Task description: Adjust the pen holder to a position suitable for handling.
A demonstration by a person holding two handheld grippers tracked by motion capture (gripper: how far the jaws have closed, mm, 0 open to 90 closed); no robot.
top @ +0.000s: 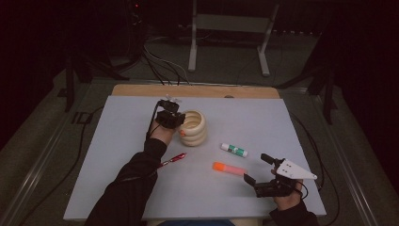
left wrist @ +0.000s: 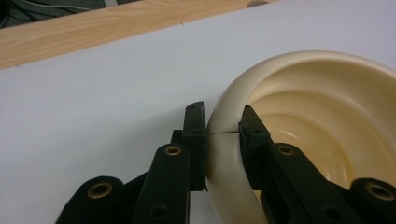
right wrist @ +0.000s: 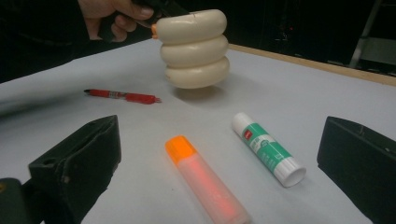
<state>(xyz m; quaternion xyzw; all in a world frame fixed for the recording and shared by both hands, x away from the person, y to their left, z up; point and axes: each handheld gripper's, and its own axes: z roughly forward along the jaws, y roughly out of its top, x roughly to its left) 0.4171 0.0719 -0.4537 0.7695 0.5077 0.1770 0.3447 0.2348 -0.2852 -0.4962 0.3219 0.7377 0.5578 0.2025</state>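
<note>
1. My left tool (top: 178,123) is clenched on the rim of the cream, ribbed holder made of three stacked plastic rings (top: 194,127): in the left gripper view one jaw stands outside the wall and the other inside the bowl, both pressing the rim (left wrist: 224,140).
2. The holder is a little past the middle of the pale grey desk (top: 117,179), toward 11 o'clock of its centre. In the right gripper view it (right wrist: 194,49) looks tipped, its base raised on one side above its own shadow, so I judge it is lifted or nearly so rather than resting flat.
3. I judge the step in hand to be carrying the holder by its rim. The next move calls for a steady wrist: a pinch on one side lets the body swing, and the round wall could slip between the pads.
4. The holder is smooth and glossy, open at the top and hollow, with a fine seam across the rim where I grip it.
5. My right tool (top: 259,170) rests near 5 o'clock on the desk, its jaws released and wide apart with nothing between them.
6. Ahead of it lie an orange highlighter (top: 229,168) and a green-and-white glue stick (top: 234,149); a red pen (top: 172,159) lies at 7 o'clock of the holder.
</note>
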